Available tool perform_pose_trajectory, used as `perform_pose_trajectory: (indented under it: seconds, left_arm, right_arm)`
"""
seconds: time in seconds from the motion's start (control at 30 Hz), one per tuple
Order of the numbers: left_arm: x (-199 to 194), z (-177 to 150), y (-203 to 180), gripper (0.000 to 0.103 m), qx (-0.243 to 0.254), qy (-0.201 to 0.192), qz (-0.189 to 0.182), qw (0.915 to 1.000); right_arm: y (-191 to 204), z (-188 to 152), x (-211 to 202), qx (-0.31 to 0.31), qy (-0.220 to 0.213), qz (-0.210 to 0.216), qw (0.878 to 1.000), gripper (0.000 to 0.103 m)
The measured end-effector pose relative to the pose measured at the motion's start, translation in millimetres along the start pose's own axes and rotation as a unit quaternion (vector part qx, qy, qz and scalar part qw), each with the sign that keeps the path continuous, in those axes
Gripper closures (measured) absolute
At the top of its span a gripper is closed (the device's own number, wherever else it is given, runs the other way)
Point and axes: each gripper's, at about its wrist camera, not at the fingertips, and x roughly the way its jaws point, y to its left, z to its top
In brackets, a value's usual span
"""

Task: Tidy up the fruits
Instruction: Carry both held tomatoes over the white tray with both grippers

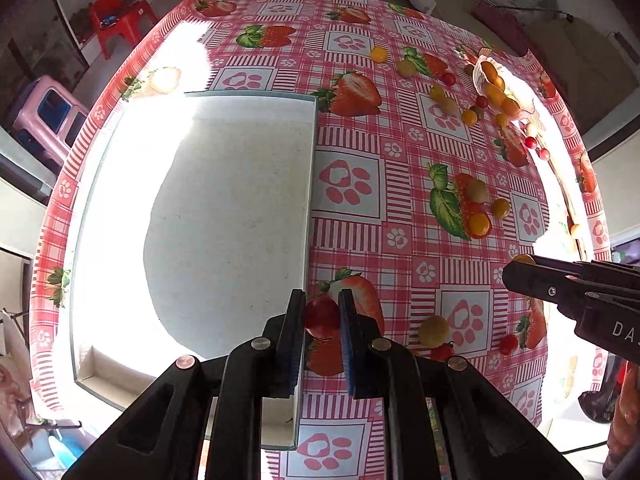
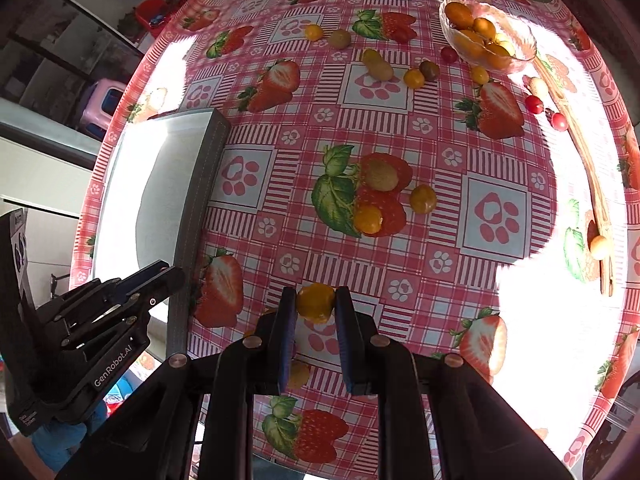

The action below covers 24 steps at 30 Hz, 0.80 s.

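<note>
Red tomato (image 1: 322, 315) between left gripper (image 1: 322, 312) pads

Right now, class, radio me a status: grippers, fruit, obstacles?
Left gripper shut on red tomato. Right gripper shut on yellow tomato. Grey tray empty, path clear.

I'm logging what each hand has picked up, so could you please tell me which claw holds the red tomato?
The left claw holds the red tomato, pinched between its pads beside the white tray. The right claw grips a yellow-orange tomato instead.
</note>
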Motion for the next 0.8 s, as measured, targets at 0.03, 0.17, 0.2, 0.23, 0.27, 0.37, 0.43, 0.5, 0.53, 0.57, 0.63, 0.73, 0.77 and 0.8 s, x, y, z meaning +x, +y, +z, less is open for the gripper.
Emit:
perform_pose_trajectory:
  seconds: [0.03,0.17,0.2,0.23,0.27,0.37,0.43,0.5,0.53,0.57,0.63,0.73,0.77,0.8]
  left_arm:
    - [0.5,-0.8,8.3,0.085,-0.006,-0.001,0.007,1.0]
    - [1.1,-7.9,50.4,0.085,-0.032,-0.001,0.036,0.9988]
    - [2.1,-9.4,60.8,0.085,-0.038,-0.001,0.043,0.9983]
    - [3.8,-11.0,70.3,0.085,-0.043,0.0,0.05,0.9978]
    - [6.4,-12.5,79.8,0.085,-0.046,0.003,0.058,0.9972]
    - [15.2,-16.8,104.4,0.085,-0.056,0.011,0.079,0.9953]
    - [21.1,-19.0,116.5,0.085,-0.061,0.015,0.088,0.9941]
    - [27.1,-21.3,126.3,0.085,-0.065,0.019,0.095,0.9932]
    - [29.5,-22.5,129.3,0.085,-0.065,0.021,0.099,0.9927]
    - [31.9,-23.8,132.1,0.085,-0.066,0.022,0.1,0.9925]
    - [36.4,-26.5,135.7,0.085,-0.067,0.025,0.101,0.9923]
    - [39.2,-29.6,136.1,0.085,-0.061,0.02,0.102,0.9927]
    - [39.0,-30.1,135.3,0.085,-0.055,0.019,0.105,0.9927]
    - [39.5,-30.0,133.4,0.085,-0.049,0.019,0.109,0.9927]
  right_arm:
    - [9.7,2.2,2.8,-0.008,0.001,0.004,1.0,0.082]
    - [51.2,11.6,18.5,-0.039,0.011,0.021,0.999,0.082]
    - [63.4,14.0,24.2,-0.048,0.014,0.025,0.998,0.082]
    - [75.3,16.0,29.3,-0.057,0.016,0.029,0.998,0.082]
    - [85.5,17.8,34.6,-0.065,0.02,0.033,0.997,0.082]
    - [118.3,22.0,51.5,-0.091,0.031,0.044,0.994,0.082]
    - [136.1,24.2,63.0,-0.104,0.04,0.047,0.993,0.082]
    - [149.3,25.8,76.2,-0.116,0.05,0.045,0.991,0.082]
    - [154.2,27.1,83.6,-0.12,0.056,0.043,0.99,0.082]
    - [157.8,28.1,89.4,-0.122,0.06,0.041,0.99,0.082]
    - [164.6,30.7,101.2,-0.129,0.067,0.031,0.989,0.082]
    - [168.8,32.9,117.2,-0.137,0.077,0.015,0.987,0.082]
    - [169.5,32.6,121.3,-0.138,0.08,0.011,0.987,0.082]
    - [169.7,32.2,124.7,-0.14,0.083,0.006,0.987,0.082]
